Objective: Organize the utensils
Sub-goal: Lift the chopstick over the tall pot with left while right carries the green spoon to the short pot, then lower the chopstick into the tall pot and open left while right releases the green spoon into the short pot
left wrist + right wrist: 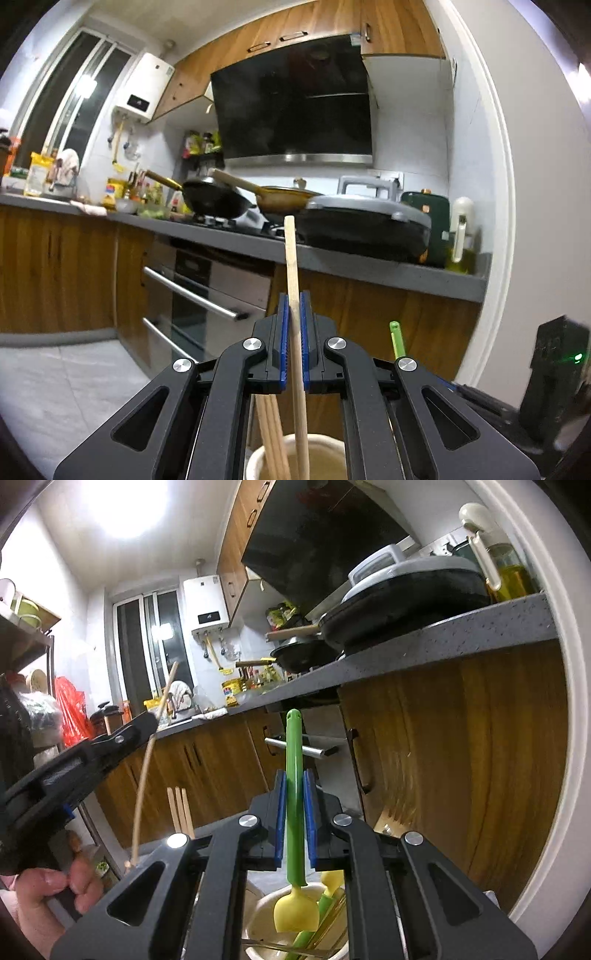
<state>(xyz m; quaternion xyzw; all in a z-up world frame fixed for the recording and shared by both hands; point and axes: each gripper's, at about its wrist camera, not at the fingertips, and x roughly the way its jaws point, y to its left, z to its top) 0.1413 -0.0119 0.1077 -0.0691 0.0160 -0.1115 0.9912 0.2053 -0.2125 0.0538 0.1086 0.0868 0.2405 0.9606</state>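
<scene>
My left gripper [294,314] is shut on a wooden chopstick [291,266], held upright with its lower end inside a cream holder cup [325,452] that also holds other wooden chopsticks [271,435]. My right gripper [294,794] is shut on the green handle [294,760] of a spatula whose yellow head [295,912] hangs over a second cream cup [266,912] with another green and yellow utensil and thin sticks in it. In the right wrist view the left gripper [85,760] shows at the left with its chopstick [147,760], and several chopsticks [180,810] stand beside it.
A grey counter [332,258] runs ahead over wooden cabinets, carrying a black wok [214,199], a brown pan [284,197], a grey electric griddle [365,225] and an oil bottle [511,576]. An oven with steel handles [192,295] sits below. A range hood [295,103] hangs above.
</scene>
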